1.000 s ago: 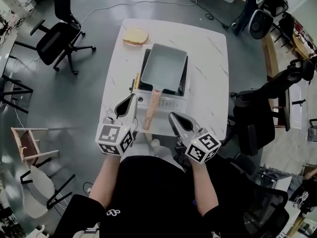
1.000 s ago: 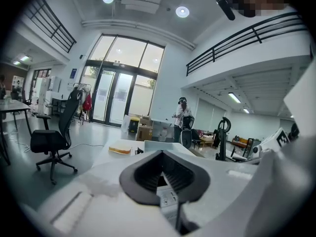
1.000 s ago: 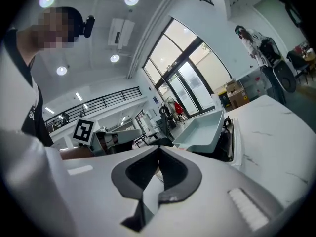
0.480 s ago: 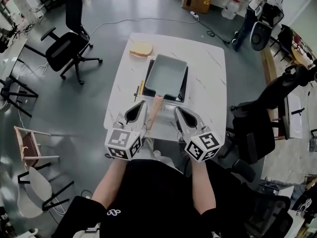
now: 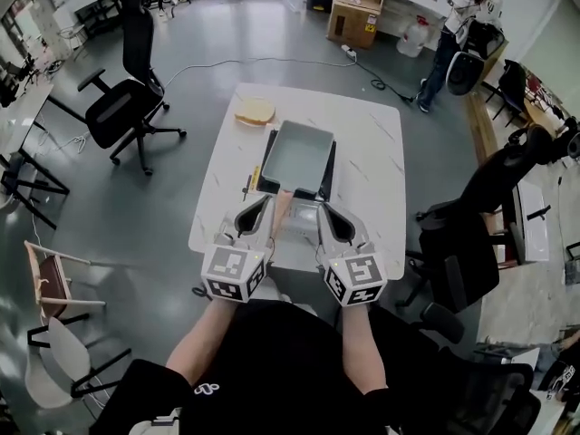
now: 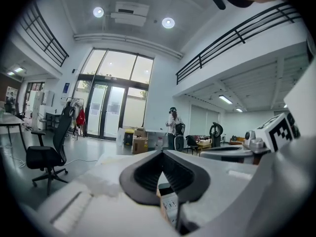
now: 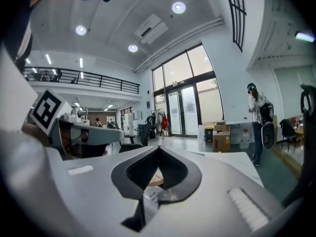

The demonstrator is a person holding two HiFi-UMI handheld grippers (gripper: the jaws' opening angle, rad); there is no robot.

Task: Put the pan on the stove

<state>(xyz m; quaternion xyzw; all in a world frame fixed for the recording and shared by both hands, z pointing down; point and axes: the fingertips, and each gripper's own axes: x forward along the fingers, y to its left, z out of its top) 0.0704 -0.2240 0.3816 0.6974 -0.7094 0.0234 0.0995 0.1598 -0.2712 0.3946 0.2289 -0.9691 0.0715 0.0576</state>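
A rectangular grey pan (image 5: pixel 297 152) sits on the black stove (image 5: pixel 265 159) in the middle of the white table (image 5: pixel 381 152). Its wooden handle (image 5: pixel 280 210) points toward me. My left gripper (image 5: pixel 263 203) (image 6: pixel 161 152) hangs just left of the handle, my right gripper (image 5: pixel 324 208) (image 7: pixel 159 147) just right of it. Both are raised above the table's near edge and point level across it. Each gripper is shut with its tips together, and neither touches the handle or holds anything.
A slice of bread (image 5: pixel 255 111) lies at the table's far left corner. Office chairs stand at the left (image 5: pixel 122 107) and at the right (image 5: pixel 471 216). Cardboard boxes (image 5: pixel 355 16) and a standing person (image 5: pixel 458 25) are far behind the table.
Both grippers have risen from beside the handle and now sit closer together. The right gripper has rolled. The pan has stayed on the stove.
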